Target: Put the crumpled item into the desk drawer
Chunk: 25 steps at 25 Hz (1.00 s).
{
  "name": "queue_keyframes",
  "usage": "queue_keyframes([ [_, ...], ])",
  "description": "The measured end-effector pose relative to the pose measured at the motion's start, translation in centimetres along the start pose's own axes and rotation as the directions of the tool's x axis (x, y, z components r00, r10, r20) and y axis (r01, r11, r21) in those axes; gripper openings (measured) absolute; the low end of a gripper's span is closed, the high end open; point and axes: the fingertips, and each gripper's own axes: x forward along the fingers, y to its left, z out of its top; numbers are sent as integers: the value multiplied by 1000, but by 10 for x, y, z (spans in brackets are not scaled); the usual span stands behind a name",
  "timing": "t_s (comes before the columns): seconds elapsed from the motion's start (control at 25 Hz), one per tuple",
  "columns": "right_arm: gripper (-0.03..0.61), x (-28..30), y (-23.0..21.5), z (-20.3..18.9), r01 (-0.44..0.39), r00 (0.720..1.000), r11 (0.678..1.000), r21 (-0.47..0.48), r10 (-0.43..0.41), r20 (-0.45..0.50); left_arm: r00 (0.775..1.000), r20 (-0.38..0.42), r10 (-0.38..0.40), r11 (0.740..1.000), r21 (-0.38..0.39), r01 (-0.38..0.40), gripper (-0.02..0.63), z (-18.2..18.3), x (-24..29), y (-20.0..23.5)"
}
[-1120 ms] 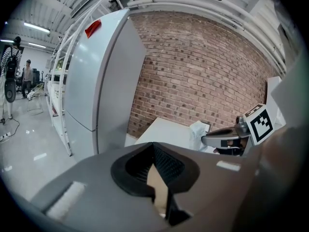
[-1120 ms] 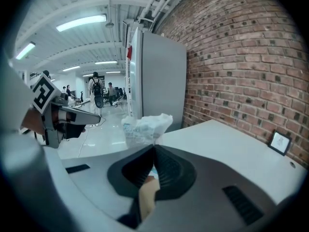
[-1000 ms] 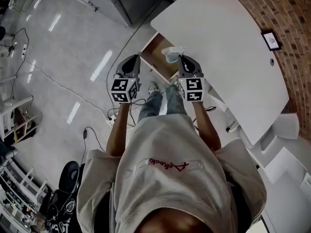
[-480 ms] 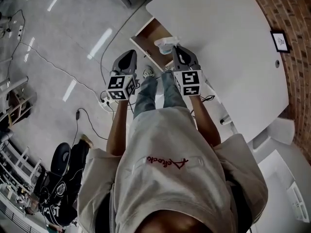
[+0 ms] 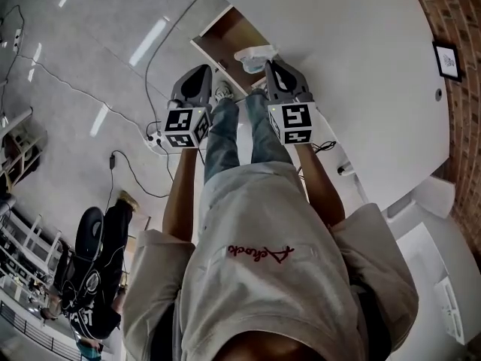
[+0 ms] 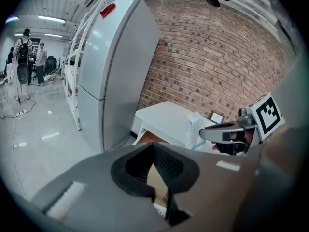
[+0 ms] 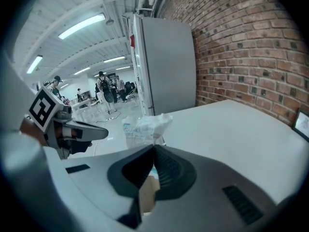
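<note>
The crumpled item, a white wad of paper or plastic, sticks out of my right gripper, which is shut on it. It hangs by the near right corner of the open wooden desk drawer, under the edge of the white desk. In the right gripper view the crumpled item rises just beyond the closed jaws of my right gripper. My left gripper is shut and empty, left of the drawer above the floor. The left gripper view shows the left gripper, the crumpled item and the desk.
A tall grey refrigerator stands past the desk against the brick wall. Cables and a power strip lie on the floor by my feet. A small framed picture sits on the desk. A person is at the lower left.
The view has shifted so the desk and drawer sit higher in the frame. Both grippers have moved a little forward towards the drawer, the right still holding the crumpled item.
</note>
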Motion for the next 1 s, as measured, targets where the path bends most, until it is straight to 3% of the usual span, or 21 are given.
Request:
queue_keyframes([
  [0.4,12,11,28,-66,-9,998,999,40,12,-66,999,-41,-33,999,-37,31,9,-59,6,6],
  [0.64,12,20,35,-111,-9,991,998,60,17,-130,993,-108,-50,995,-97,40,9,-100,13,7],
  [1.0,12,40,36,-165,-11,980,997,71,25,-195,996,-89,-30,992,-128,19,9,-137,24,32],
])
